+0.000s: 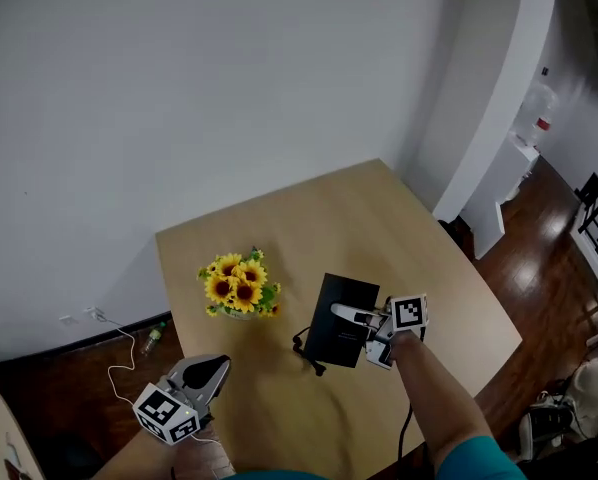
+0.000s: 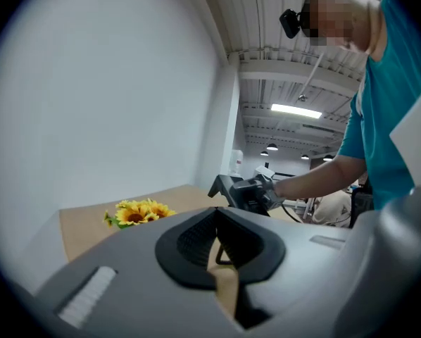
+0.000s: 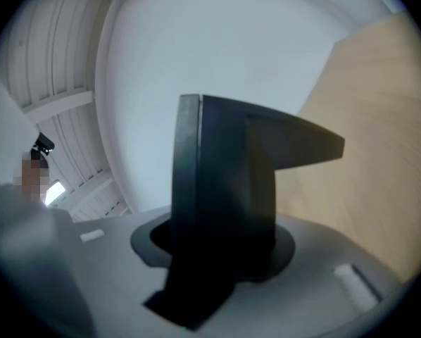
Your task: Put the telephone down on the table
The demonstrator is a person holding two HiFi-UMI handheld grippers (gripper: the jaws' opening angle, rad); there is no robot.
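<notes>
The black telephone is a flat dark slab with a short black cord trailing from its near end. It is over the middle of the wooden table. My right gripper is shut on its right side. In the right gripper view the telephone stands on edge between the jaws and fills the gap. I cannot tell whether it touches the tabletop. My left gripper hangs at the table's near-left corner, shut with nothing in it. In the left gripper view the telephone shows beyond the closed jaws.
A small pot of sunflowers stands on the table left of the telephone. A white wall runs behind the table's far edge. A white cable and a bottle lie on the dark floor at left. A white pillar rises at right.
</notes>
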